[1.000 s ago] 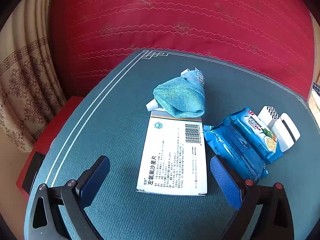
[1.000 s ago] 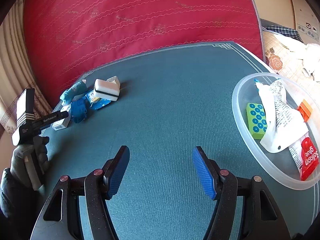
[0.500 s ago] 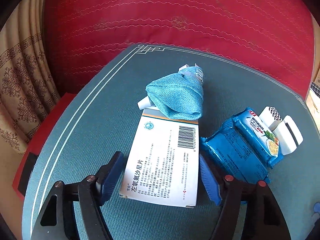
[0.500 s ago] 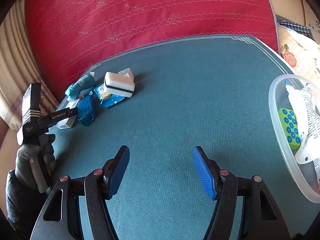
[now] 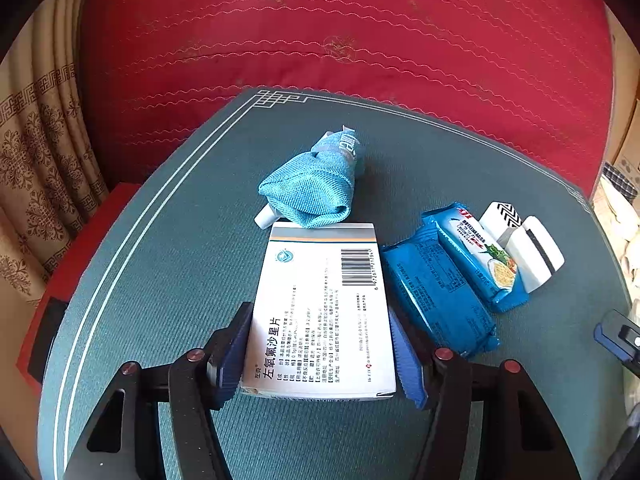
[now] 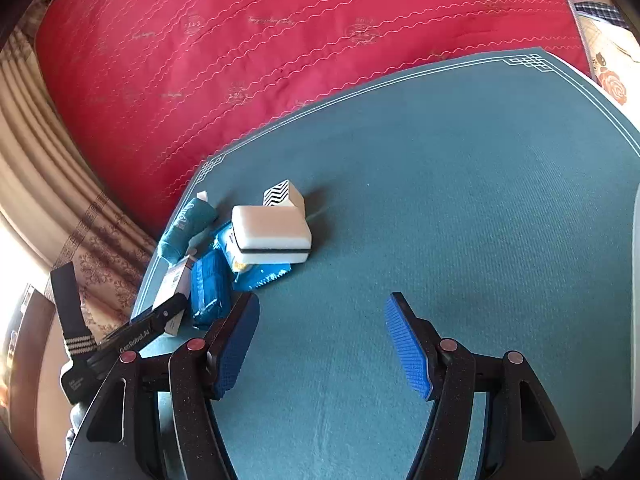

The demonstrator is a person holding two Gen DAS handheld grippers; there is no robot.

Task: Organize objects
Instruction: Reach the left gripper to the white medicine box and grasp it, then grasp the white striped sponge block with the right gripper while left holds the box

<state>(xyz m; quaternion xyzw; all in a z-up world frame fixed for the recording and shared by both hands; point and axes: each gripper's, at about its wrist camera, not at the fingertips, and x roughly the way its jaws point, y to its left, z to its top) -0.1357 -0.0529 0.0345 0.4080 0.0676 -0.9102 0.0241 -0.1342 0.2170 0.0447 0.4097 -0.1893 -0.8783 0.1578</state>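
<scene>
Left gripper [image 5: 320,354] has its blue pads pressed on both long sides of the white medicine box [image 5: 320,304], jaws clamped on its near end; box lies flat on the teal mat [image 5: 168,264], barcode and Chinese print facing up, far end touching the rolled blue cloth [image 5: 312,190]. A white tube end [image 5: 266,216] pokes out from under the cloth on its left side, and a printed wrapper end sticks out at the cloth's far tip. Just right of the box, touching or nearly so, a dark blue snack pack [image 5: 436,300]; beside that, a lighter blue noodle-picture pack [image 5: 480,256], then a white sponge with a black stripe [image 5: 536,254] leaning against a small white box with a black zigzag pattern [image 5: 500,216]. Right gripper [image 6: 322,344] hangs over bare mat [image 6: 460,200], jaws spread wide with nothing between them, well apart from the pile. In the right wrist view the same cluster sits near the mat's left corner: sponge [image 6: 272,234] on top of the lighter pack [image 6: 260,272], zigzag box [image 6: 284,194] behind it, dark pack [image 6: 210,288], cloth roll [image 6: 184,230], and the medicine box [image 6: 174,280] partly hidden by the left gripper's black body [image 6: 136,332]. Red quilted bedding [image 6: 280,40] lies behind the mat, patterned beige curtain [image 5: 36,168] at left. A translucent container edge [image 6: 636,300] shows at far right; contents cannot be seen.
</scene>
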